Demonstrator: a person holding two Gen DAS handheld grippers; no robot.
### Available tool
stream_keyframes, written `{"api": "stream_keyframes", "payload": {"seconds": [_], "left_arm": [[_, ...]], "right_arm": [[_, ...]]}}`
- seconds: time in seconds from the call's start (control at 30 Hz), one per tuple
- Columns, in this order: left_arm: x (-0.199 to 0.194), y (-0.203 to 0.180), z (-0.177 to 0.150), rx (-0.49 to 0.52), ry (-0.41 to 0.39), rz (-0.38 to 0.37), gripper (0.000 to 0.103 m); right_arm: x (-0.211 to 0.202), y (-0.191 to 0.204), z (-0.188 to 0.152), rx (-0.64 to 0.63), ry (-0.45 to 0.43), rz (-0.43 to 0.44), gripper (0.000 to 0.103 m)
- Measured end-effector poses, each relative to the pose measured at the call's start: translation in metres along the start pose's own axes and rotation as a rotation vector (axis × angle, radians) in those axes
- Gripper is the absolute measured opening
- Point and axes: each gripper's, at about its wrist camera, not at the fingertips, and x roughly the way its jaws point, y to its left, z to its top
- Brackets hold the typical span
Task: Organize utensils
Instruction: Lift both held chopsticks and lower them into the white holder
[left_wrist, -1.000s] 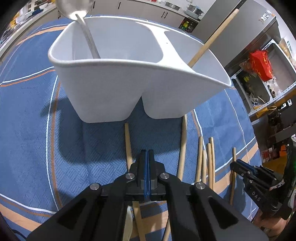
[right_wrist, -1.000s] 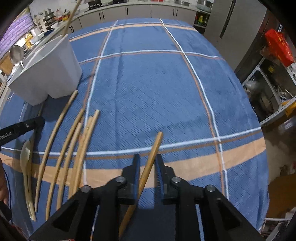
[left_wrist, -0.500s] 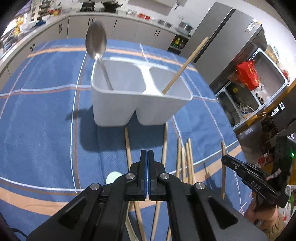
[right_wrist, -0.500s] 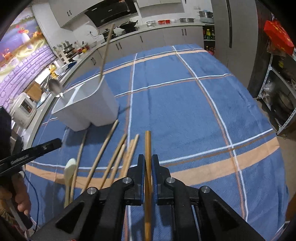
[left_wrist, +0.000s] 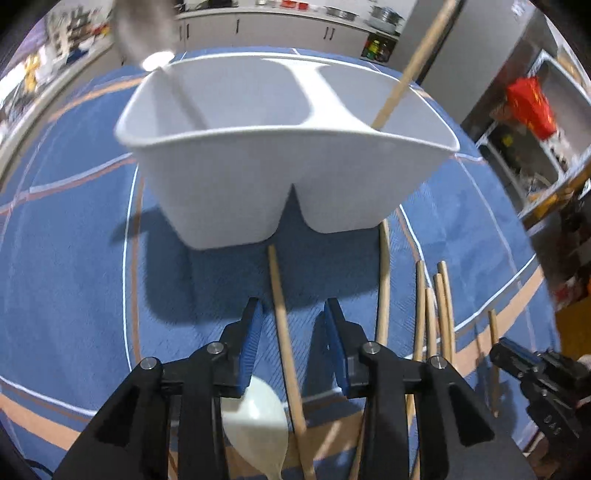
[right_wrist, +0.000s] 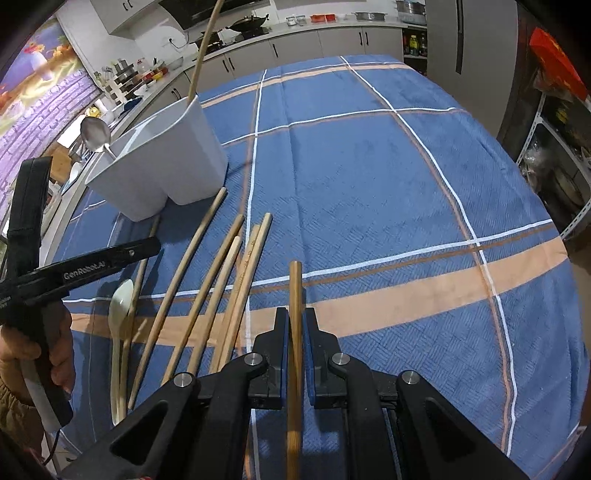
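A white two-compartment holder (left_wrist: 280, 177) stands on the blue cloth, with a metal spoon (right_wrist: 95, 133) in one side and one wooden chopstick (left_wrist: 410, 62) in the other. My left gripper (left_wrist: 293, 314) is open, low over a wooden chopstick (left_wrist: 282, 314) lying between its fingers, with a white spoon (left_wrist: 258, 417) just below. My right gripper (right_wrist: 295, 321) is shut on a darker chopstick (right_wrist: 295, 295) that points forward above the cloth. Several chopsticks (right_wrist: 221, 280) lie loose on the cloth. The holder also shows in the right wrist view (right_wrist: 162, 173).
The table carries a blue checked cloth (right_wrist: 369, 166). Kitchen counters (right_wrist: 295, 33) run along the back, and metal shelves (left_wrist: 535, 147) stand to the right. The left gripper's body (right_wrist: 74, 273) and the hand holding it lie at the left of the right wrist view.
My left gripper has opened and dropped closer to the holder, now straddling a chopstick. My right gripper stays shut on its chopstick and has lifted and turned toward the holder.
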Motion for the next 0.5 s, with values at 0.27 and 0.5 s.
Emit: {"api": "stream_keyframes", "payload": {"seconds": [0.27, 0.5], "left_arm": [[-0.013, 0.014, -0.002, -0.068, -0.048, -0.065, 0.005], [-0.063, 0.026, -0.011, -0.104, -0.153, -0.123, 0.005]], "right_arm": [[-0.003, 0.003, 0.008, -0.008, -0.032, 0.026, 0.008], [-0.024, 0.008, 0.013, 0.006, -0.108, 0.071, 0.007]]}}
